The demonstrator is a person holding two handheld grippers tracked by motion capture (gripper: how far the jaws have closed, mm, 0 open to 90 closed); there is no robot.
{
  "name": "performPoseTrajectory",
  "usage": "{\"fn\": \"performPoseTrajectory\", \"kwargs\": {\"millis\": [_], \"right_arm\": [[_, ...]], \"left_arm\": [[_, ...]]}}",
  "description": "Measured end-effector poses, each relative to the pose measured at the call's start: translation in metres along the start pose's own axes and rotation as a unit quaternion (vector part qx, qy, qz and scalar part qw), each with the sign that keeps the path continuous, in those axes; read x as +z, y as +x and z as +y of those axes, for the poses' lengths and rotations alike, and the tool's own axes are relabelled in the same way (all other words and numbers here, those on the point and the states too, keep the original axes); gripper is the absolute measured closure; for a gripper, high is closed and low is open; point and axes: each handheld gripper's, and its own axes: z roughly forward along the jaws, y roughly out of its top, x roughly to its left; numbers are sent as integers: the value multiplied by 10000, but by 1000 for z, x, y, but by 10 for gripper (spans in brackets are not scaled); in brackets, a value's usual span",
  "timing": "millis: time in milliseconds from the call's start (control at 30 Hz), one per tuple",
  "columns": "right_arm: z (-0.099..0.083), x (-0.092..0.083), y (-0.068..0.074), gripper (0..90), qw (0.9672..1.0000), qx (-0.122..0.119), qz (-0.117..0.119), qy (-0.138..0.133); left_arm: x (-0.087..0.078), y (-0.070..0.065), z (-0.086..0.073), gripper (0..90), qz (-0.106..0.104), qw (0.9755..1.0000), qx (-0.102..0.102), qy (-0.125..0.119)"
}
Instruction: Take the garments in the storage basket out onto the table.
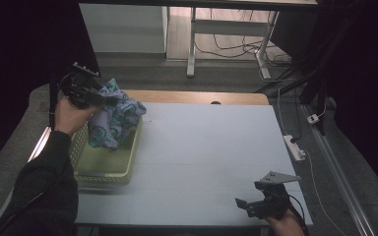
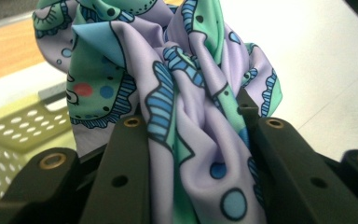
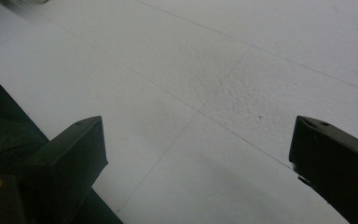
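Left hand-held gripper clamped on bunched patterned cloth, held above yellow basket for clearance; right hand-held gripper open, idle over table.

My table is a pale grey-white rectangular top with faint seam lines and a strip of bare wood along its far edge. Directly on it sits one thing — a pale yellow perforated plastic basket, out at nine o'clock by the left edge — its slotted wall casting shadow.
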Motion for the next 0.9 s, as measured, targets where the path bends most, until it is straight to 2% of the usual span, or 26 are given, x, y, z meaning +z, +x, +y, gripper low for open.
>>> {"fn": "performPoseTrajectory", "kwargs": {"millis": [100,167,400,600,767,900], "right_arm": [[0,0,0,42,10000,-4,-4,1],[0,0,0,43,10000,-10,-6,0],[0,0,0,43,10000,-14,0,1],[0,0,0,44,10000,-18,16,-3],[0,0,0,43,10000,-26,12,-10],[0,0,0,44,10000,-28,7,-15]], "left_arm": [[-6,-7,5,688,-86,9998,100,-113],[-11,-15,10,688,-215,9993,178,-244],[-21,-34,22,687,-382,9976,417,-400],[-26,-55,36,687,-684,9943,631,-524],[-24,-73,46,686,-817,9918,818,-549],[-21,-88,55,685,-974,9889,955,-596]]}}
